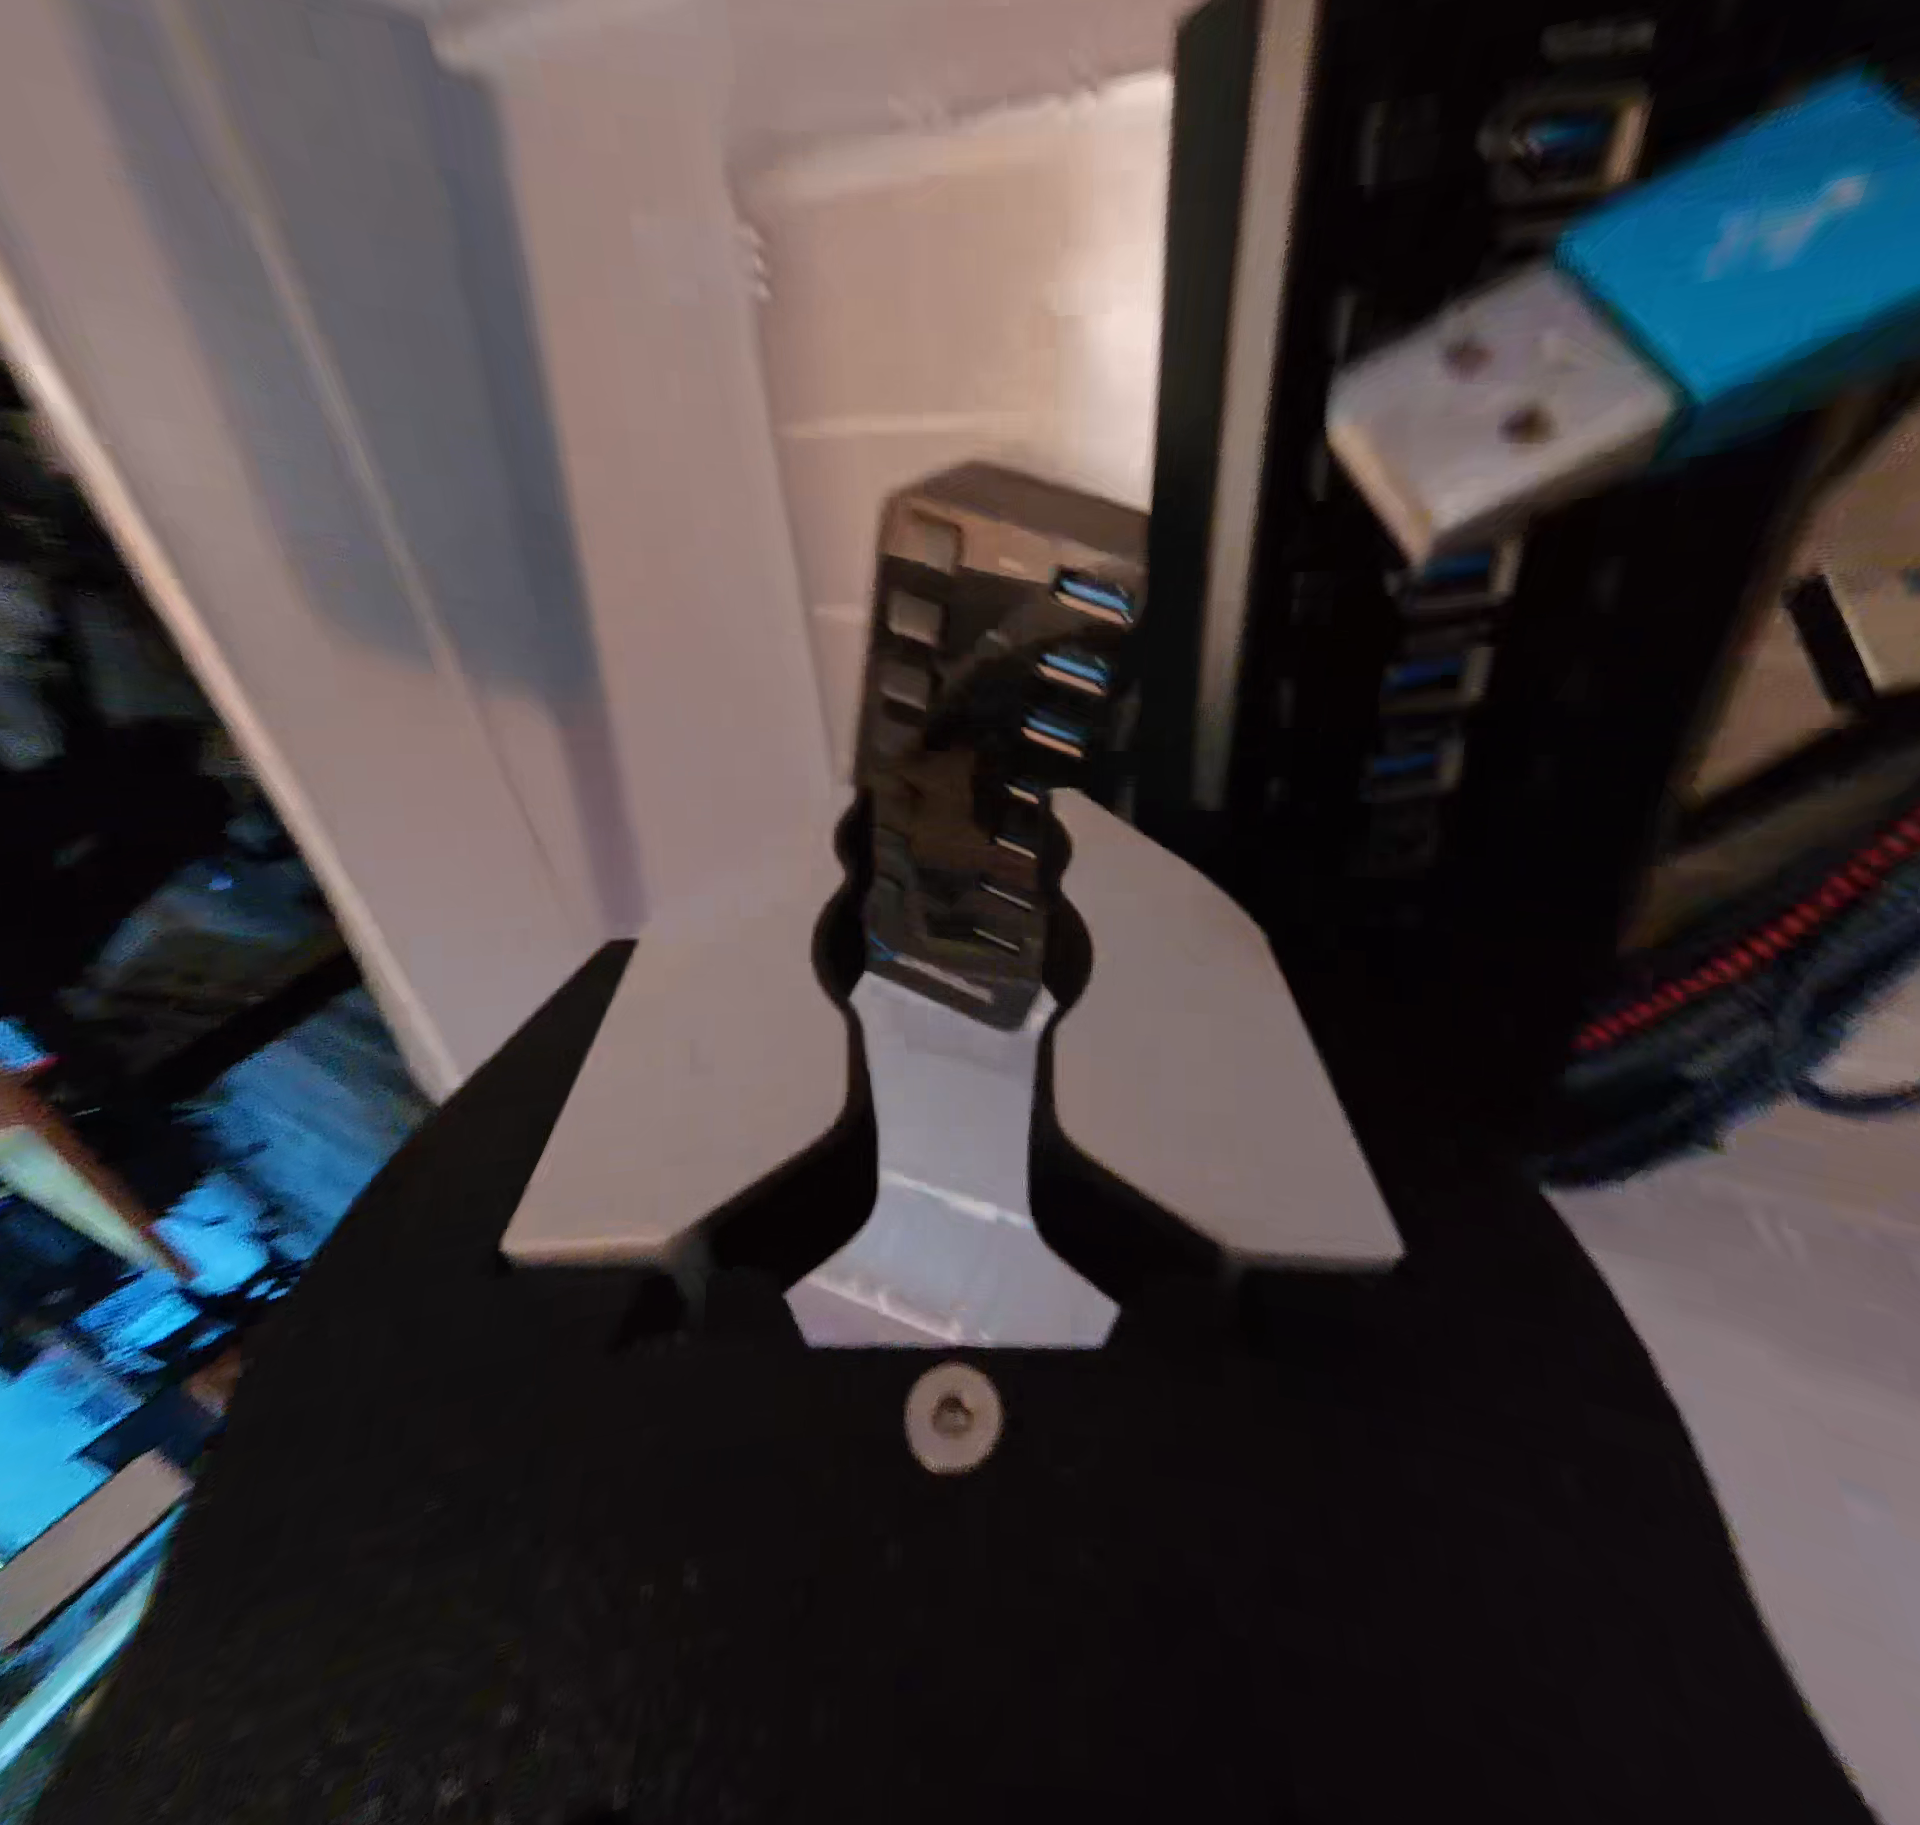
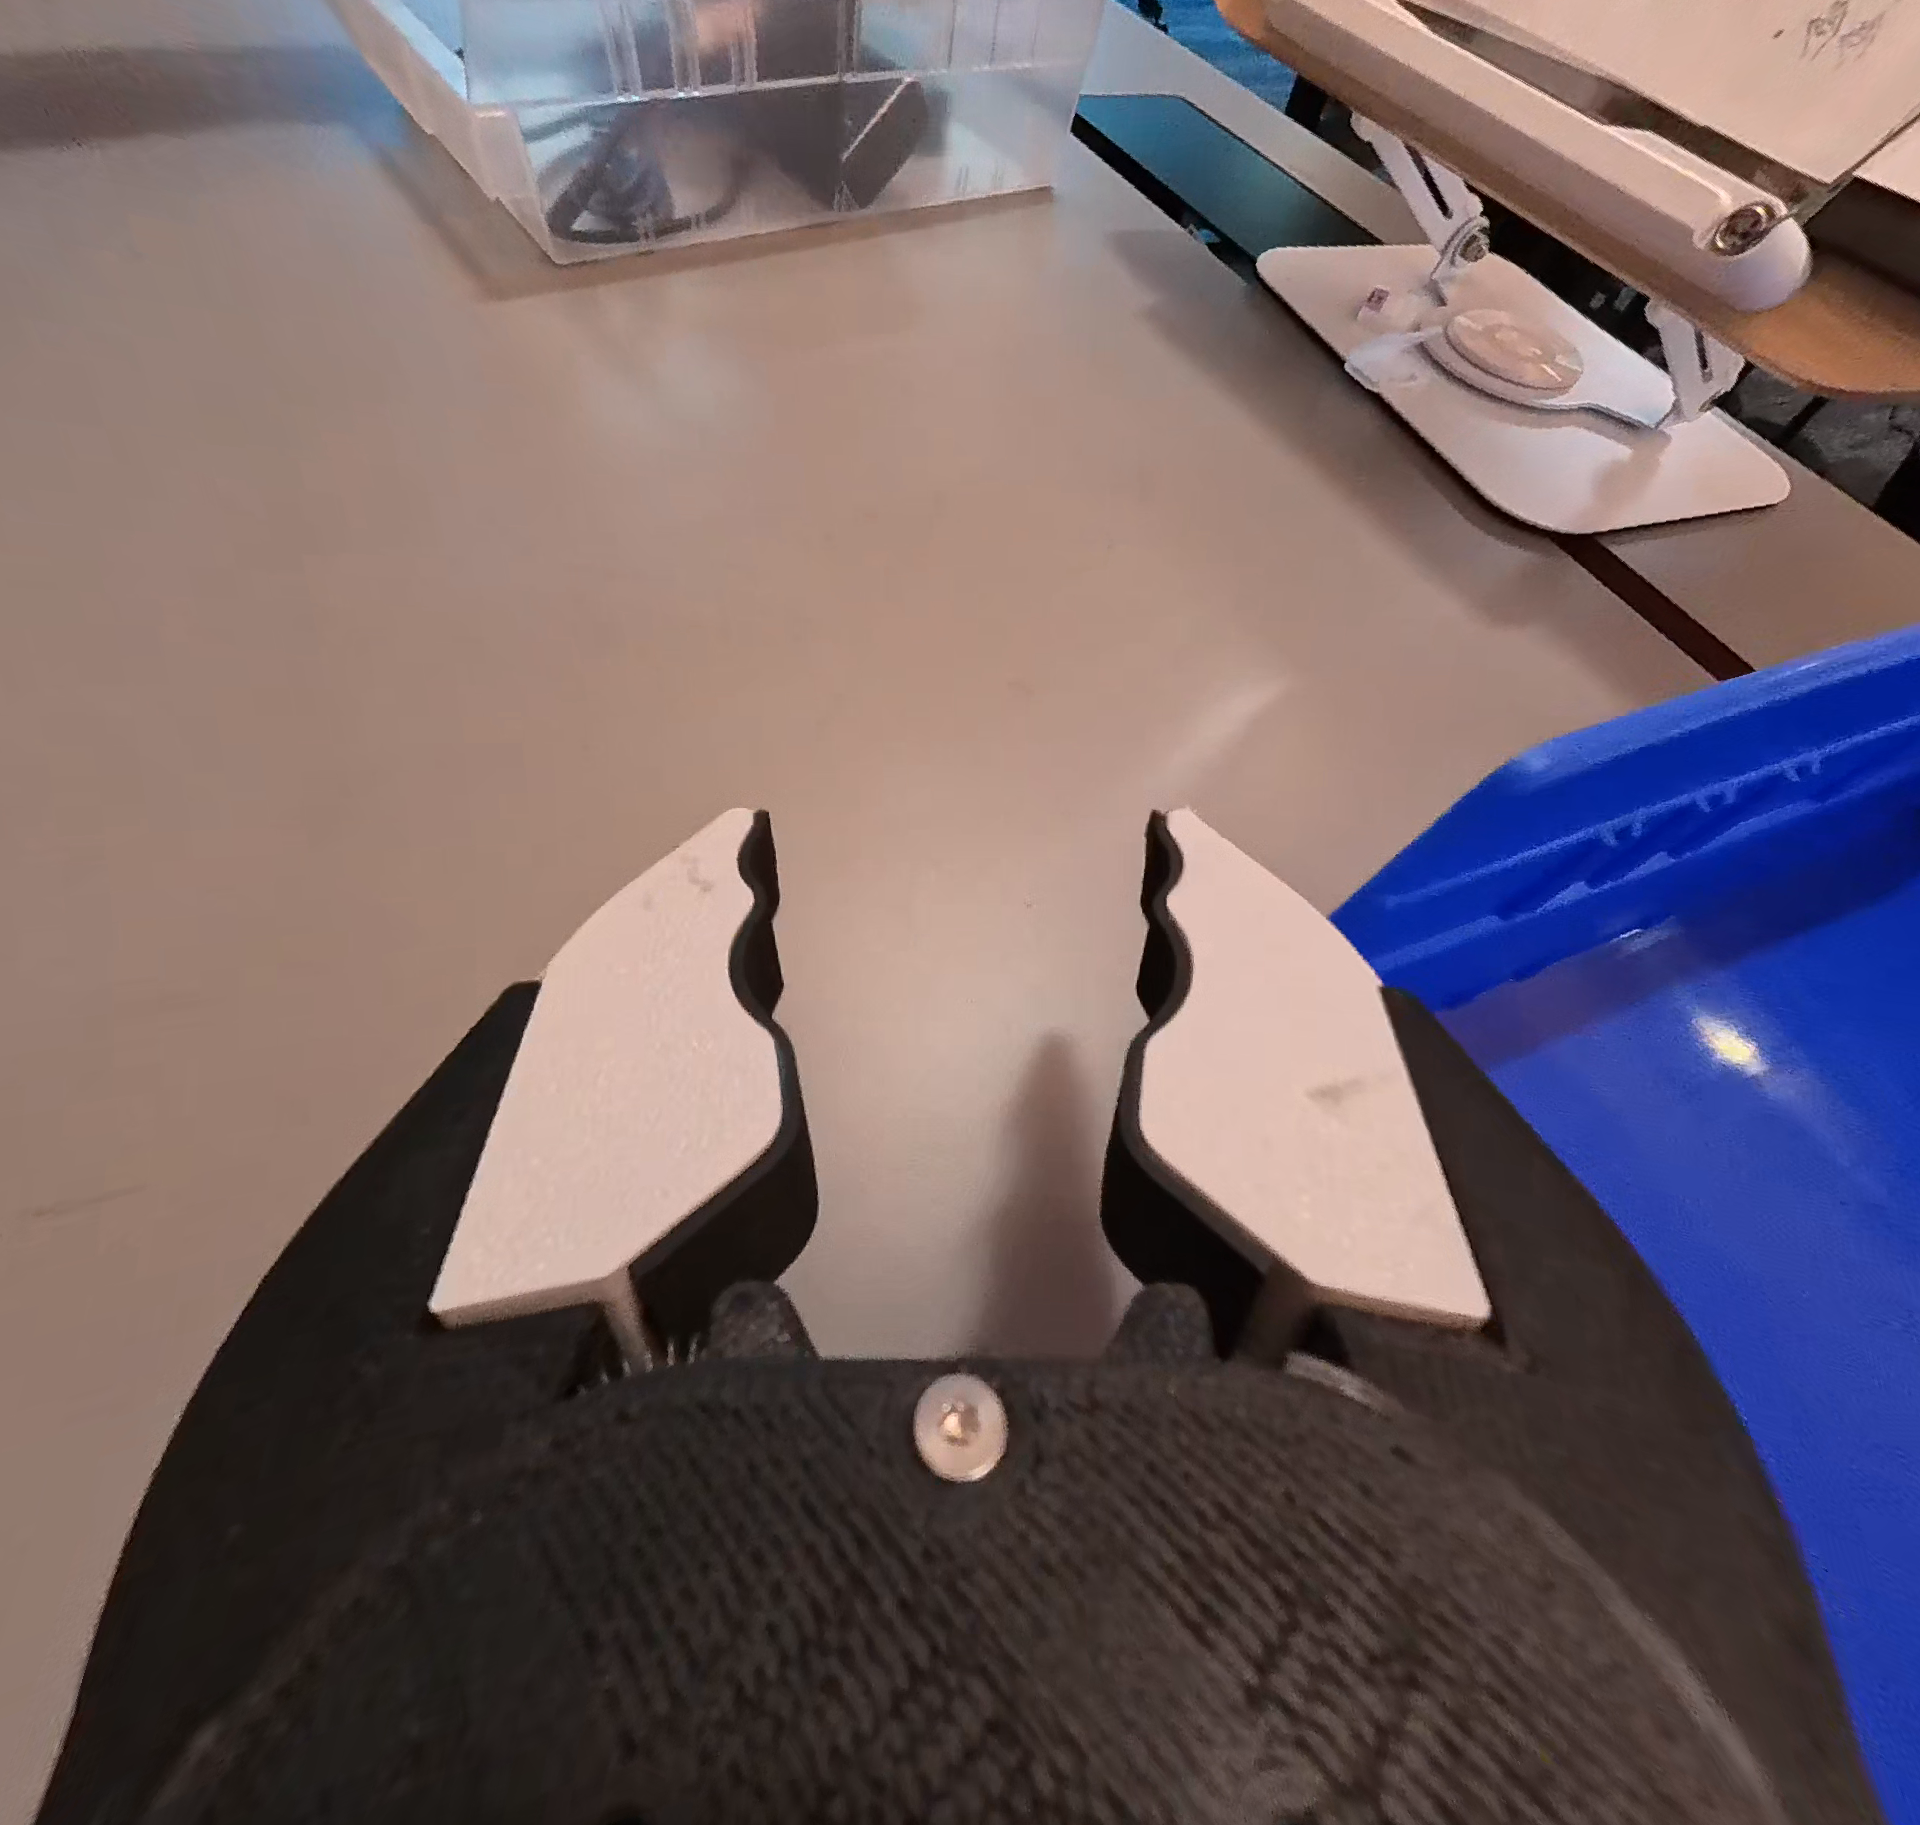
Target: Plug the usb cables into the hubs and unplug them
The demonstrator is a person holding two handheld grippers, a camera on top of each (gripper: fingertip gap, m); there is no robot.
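In the left wrist view, my left gripper (image 1: 956,840) is shut on a small black USB hub (image 1: 997,612) with a column of blue ports, held upright between the jaws. A larger black hub (image 1: 1558,736) with blue ports stands just to its right. A blue USB plug (image 1: 1745,258) with a silver metal end (image 1: 1496,425) hangs in front of the larger hub, unplugged; what holds it is out of view. This view is blurred. In the right wrist view, my right gripper (image 2: 961,830) is open and empty just above the table (image 2: 520,528).
A bundle of red and dark braided cables (image 1: 1766,965) lies at the right of the left view. A blue bin (image 2: 1662,1048) is close to my right gripper's right side. A clear plastic box (image 2: 727,113) with cables and a white stand (image 2: 1507,393) are farther off.
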